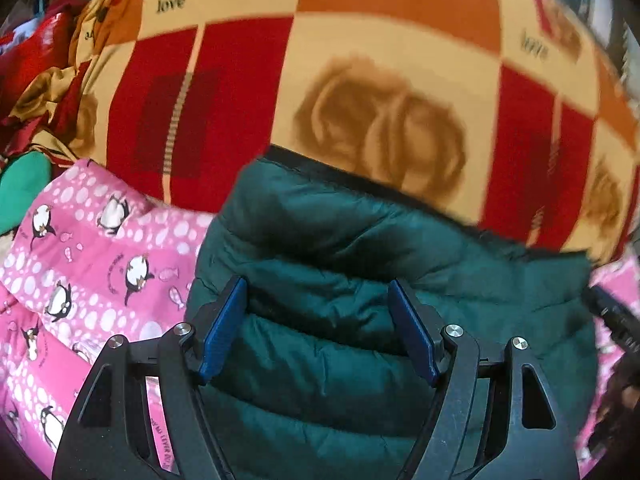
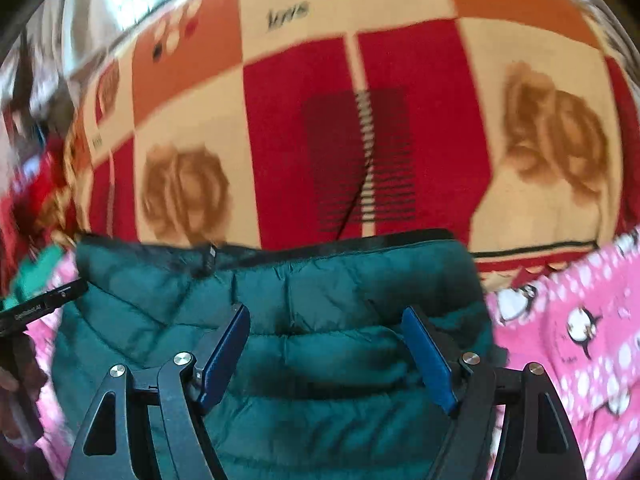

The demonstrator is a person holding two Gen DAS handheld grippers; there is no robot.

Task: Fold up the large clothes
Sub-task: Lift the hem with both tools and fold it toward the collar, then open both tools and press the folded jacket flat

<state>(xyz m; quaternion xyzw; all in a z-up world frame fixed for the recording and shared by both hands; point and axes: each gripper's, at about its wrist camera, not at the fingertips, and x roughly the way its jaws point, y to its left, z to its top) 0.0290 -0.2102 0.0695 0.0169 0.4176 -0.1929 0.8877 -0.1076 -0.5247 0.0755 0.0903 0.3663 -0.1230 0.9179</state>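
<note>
- A pink penguin-print quilt (image 1: 92, 264) covers the near left of the bed, and a red, orange and cream checked blanket (image 1: 360, 80) printed with roses and the word "love" stretches across the far side.
- Crumpled red and gold fabric (image 1: 44, 96) and a green item (image 1: 20, 188) crowd the bed's left edge; what they are cannot be made out.
- A dark green puffer jacket (image 1: 360, 280) lies in the middle, on the quilt, its far hem against the blanket.
- The left gripper (image 1: 318, 328) hovers over the jacket, jaws spread and pinching nothing.
- The right gripper (image 2: 326, 356) is likewise spread wide above the jacket (image 2: 280, 320).
- Bright glare at the room's upper edges hides the background; both views are motion-blurred.
</note>
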